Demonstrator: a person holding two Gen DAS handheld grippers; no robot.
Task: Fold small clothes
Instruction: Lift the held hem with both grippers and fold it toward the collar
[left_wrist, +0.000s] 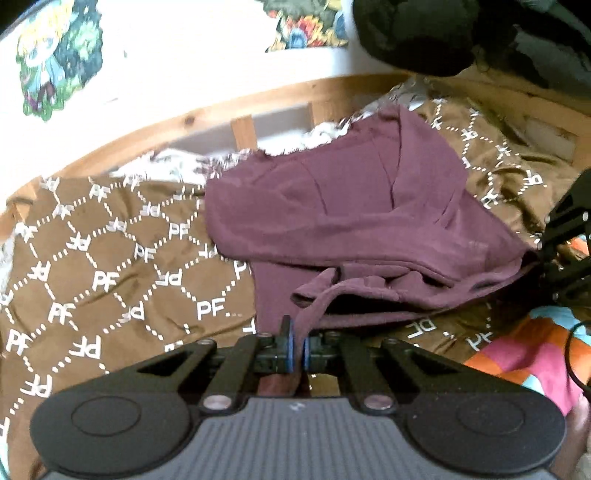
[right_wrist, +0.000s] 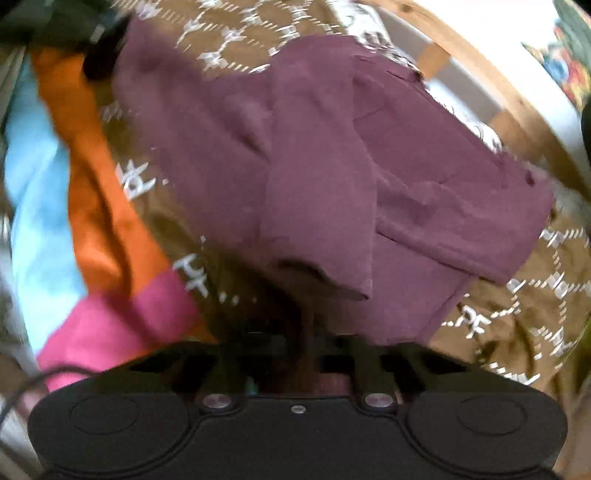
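Note:
A small maroon garment (left_wrist: 332, 206) lies partly folded on a brown blanket printed with white "PF" letters (left_wrist: 92, 258). My left gripper (left_wrist: 296, 350) is shut on a near edge of the garment, which runs between its blue pads. The right gripper shows at the right edge of the left wrist view (left_wrist: 565, 236), touching the garment's right corner. In the right wrist view the garment (right_wrist: 369, 166) drapes over my right gripper (right_wrist: 314, 332), which is shut on its near edge; the fingertips are hidden under cloth and blur.
A wooden bed rail (left_wrist: 221, 110) runs behind the blanket, with a white wall and colourful pictures (left_wrist: 55, 55) above. Black cloth (left_wrist: 424, 33) hangs at top right. Orange, pink and blue cloth (right_wrist: 92, 221) lies to the left in the right wrist view.

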